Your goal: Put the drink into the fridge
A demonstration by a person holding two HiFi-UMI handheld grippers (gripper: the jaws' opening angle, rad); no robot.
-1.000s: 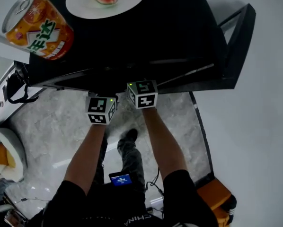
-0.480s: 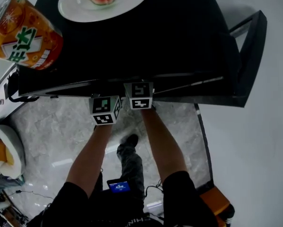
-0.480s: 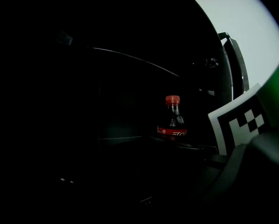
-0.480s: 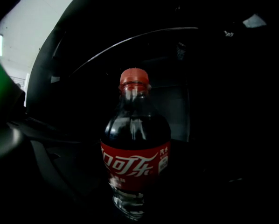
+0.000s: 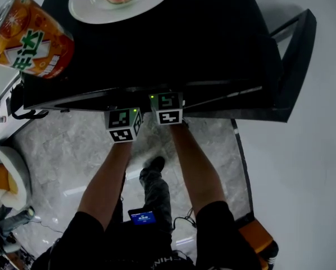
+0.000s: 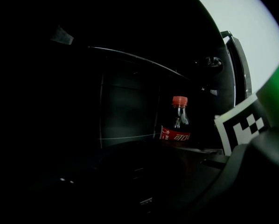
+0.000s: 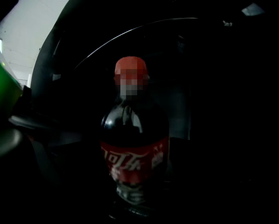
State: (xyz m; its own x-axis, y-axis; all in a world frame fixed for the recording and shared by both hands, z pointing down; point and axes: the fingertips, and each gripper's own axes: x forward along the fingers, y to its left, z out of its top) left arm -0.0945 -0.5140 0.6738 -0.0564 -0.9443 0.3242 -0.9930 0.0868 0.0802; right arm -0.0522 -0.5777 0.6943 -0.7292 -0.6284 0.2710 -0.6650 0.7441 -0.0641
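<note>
Right gripper view: the red-capped dark cola bottle is stood upright in the black fridge, between right tongs just opened wide, evidently for release; left tongs cannot be read in the darkness.

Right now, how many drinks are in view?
2: an orange can at the head view's top left, and a cola bottle upright in the dark fridge. The dark may hide more.

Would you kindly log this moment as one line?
phase: release | right tongs: just opening, red-capped dark cola bottle between them | bottle: upright inside black fridge
</note>
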